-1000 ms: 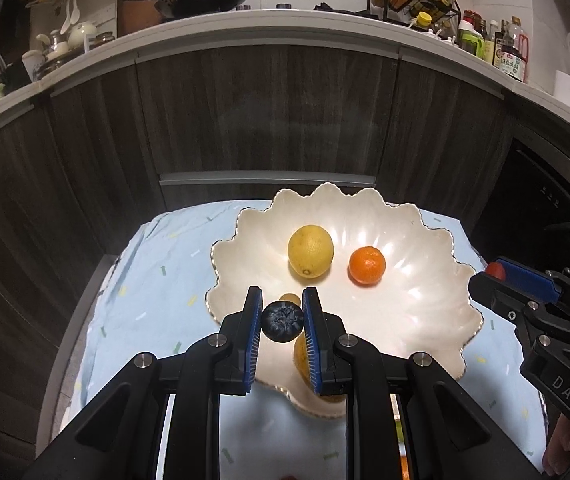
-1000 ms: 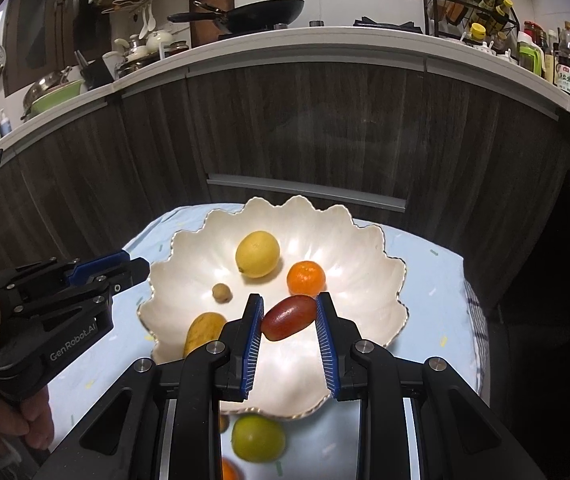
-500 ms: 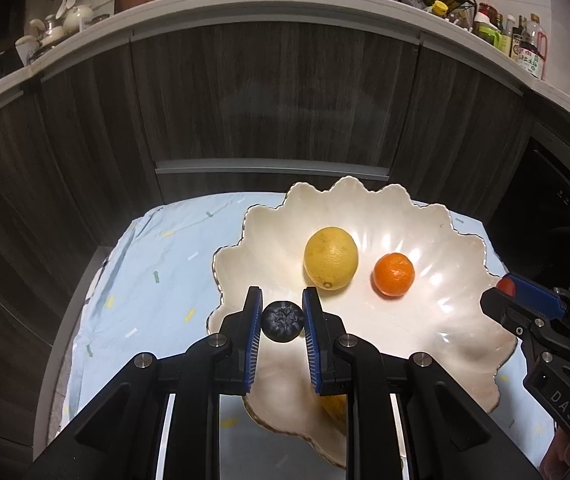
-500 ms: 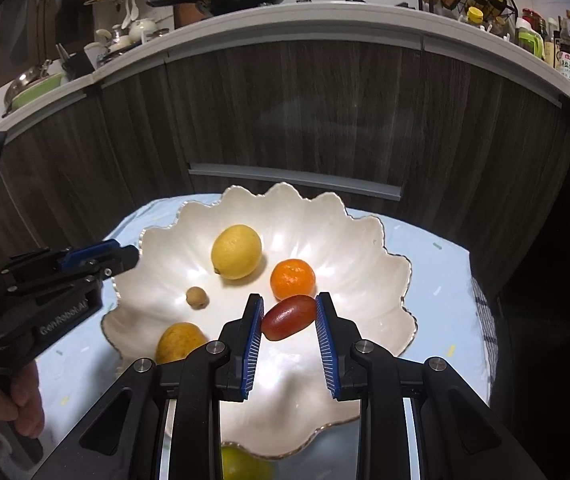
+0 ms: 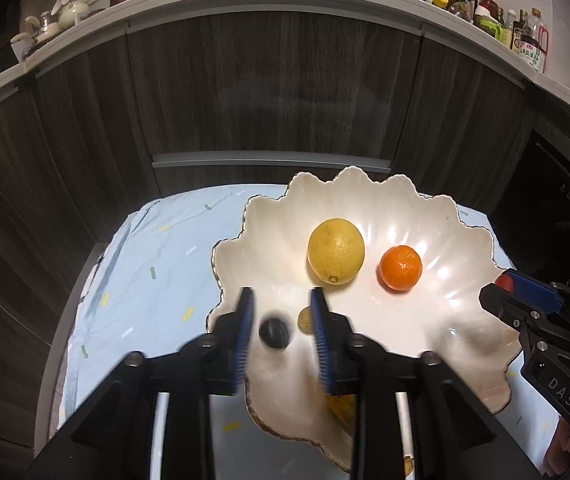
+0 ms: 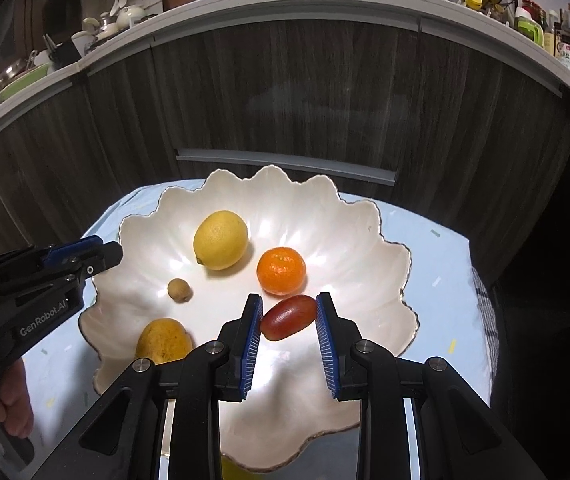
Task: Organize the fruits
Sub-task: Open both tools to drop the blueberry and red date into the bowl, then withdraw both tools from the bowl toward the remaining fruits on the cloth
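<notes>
1. Bowl: the white scalloped dish sits on the pale blue cloth and already holds most of the fruit
2. Lemon: lies in the bowl towards the back
3. Mango: rests by the bowl's near left rim
4. Orange: sits in the bowl just right of the lemon
5. Left gripper: its jaws have just been opening; the blueberry is blurred between the parted pads over the bowl, probably released and dropping
6. Right gripper: fingers narrow, clamped on the red fruit, held over the bowl just short of the orange, not yet let go
7. Small brown fruit: in the bowl, left of centre
8. Left to do: release the red fruit; a yellow-green fruit shows below the near rim, seemingly outside the bowl
</notes>
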Demonstrator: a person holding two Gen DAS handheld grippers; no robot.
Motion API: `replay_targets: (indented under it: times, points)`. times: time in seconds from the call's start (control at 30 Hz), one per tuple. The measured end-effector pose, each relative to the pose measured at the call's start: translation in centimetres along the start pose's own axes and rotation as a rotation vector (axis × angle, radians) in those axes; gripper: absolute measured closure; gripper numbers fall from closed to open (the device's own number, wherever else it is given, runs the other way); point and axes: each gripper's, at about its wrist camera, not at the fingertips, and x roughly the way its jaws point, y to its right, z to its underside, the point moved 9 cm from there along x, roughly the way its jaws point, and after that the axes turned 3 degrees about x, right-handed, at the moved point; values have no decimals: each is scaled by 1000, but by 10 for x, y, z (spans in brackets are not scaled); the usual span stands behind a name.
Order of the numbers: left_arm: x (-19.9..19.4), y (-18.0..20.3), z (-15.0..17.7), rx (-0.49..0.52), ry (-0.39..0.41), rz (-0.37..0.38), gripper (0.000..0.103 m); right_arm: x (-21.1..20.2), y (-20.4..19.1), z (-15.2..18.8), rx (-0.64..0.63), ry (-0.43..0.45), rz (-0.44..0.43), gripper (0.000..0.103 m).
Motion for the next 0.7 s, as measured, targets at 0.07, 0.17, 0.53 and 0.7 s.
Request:
replay_targets:
  times: [0.07,0.17,0.53,0.7]
  points:
    - [0,1,0,3,1,-3,62,-1,0,1,-2,0,3,72]
    - [-2,1,1,2,0,-4,55,-3,2,2,3,3,11,62]
    - [-24,1,-5,15,38,-19,38,-26,5,-3,15,48,34,42]
    - [-36,5,-2,36,48,-19,36,-41,4,-3,12,68,40,42]
